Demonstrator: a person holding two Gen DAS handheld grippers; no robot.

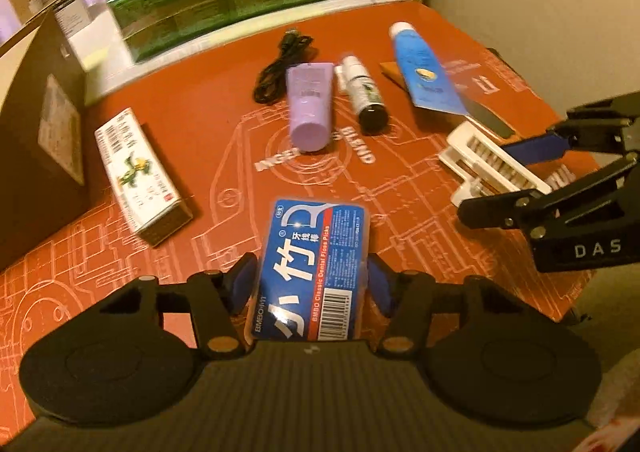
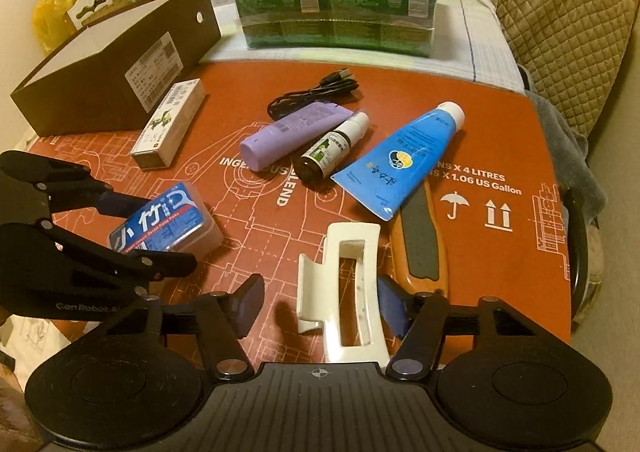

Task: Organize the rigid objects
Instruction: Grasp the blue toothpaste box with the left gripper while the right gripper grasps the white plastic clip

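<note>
Between left tongs (image 1: 312, 284), floss box (image 1: 316, 272)

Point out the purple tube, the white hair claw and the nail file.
purple tube (image 2: 280, 140), right wrist view, middle of its body.
white hair claw (image 2: 352, 240), right wrist view, its top bar.
nail file (image 2: 422, 240), right wrist view, grey filing surface.

Floss pick box (image 1: 316, 272): clear hard plastic, glossy blue printed label. Hair claw clip (image 2: 352, 284): smooth cream plastic, slight sheen. Lilac tube (image 2: 288, 134) and blue tube (image 2: 404, 156): soft plastic, satin. Spray bottle (image 2: 326, 150): dark glossy body, white plastic cap. Nail file (image 2: 420, 240): rough grey grit, orange edge. Red mat (image 2: 492, 124): printed cardboard, matt. Brown box (image 2: 120, 80): matt card. Cable (image 2: 316, 92): black rubbery. Gripper pads (image 2: 390, 304): matt blue.
</note>
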